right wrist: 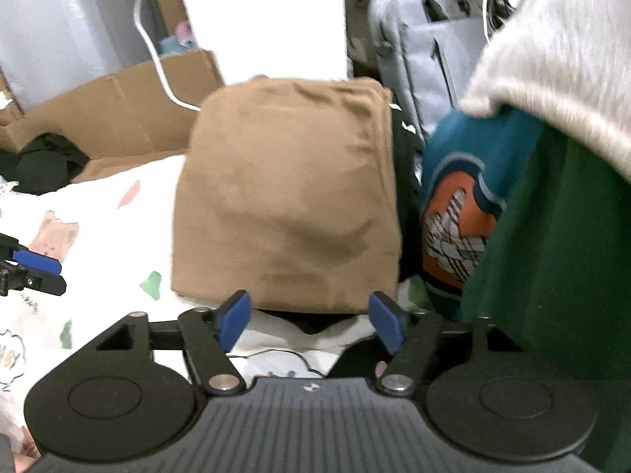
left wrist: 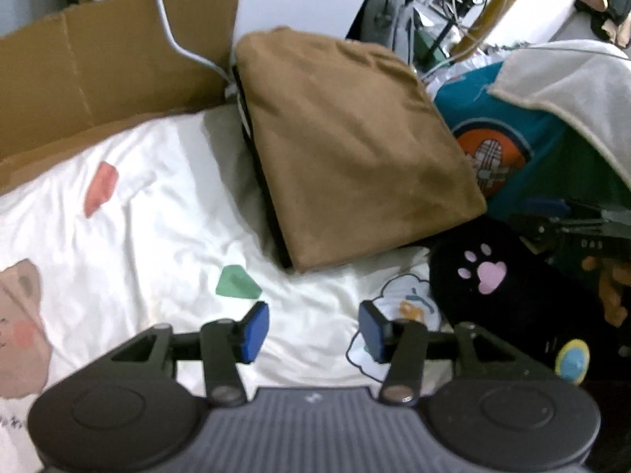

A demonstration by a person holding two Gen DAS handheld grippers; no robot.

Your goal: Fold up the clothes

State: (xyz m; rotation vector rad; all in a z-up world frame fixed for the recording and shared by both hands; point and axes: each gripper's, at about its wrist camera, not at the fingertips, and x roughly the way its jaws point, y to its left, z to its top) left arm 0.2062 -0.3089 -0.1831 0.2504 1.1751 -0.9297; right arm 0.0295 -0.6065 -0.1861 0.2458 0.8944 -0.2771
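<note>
With the folded brown garment (right wrist: 288, 201) lying squared on top of a dark folded item at the far side of the bed (left wrist: 130, 213), we judge this fold complete and the step in hand to be fetching the next piece. Both the left hand-held gripper (left wrist: 313, 331) and the right hand-held gripper (right wrist: 311, 321) have their jaws apart with nothing between them. We take the teal printed garment (right wrist: 465, 213) from the pile just right of the stack, gripping one edge only so that the brown stack stays undisturbed.
</note>
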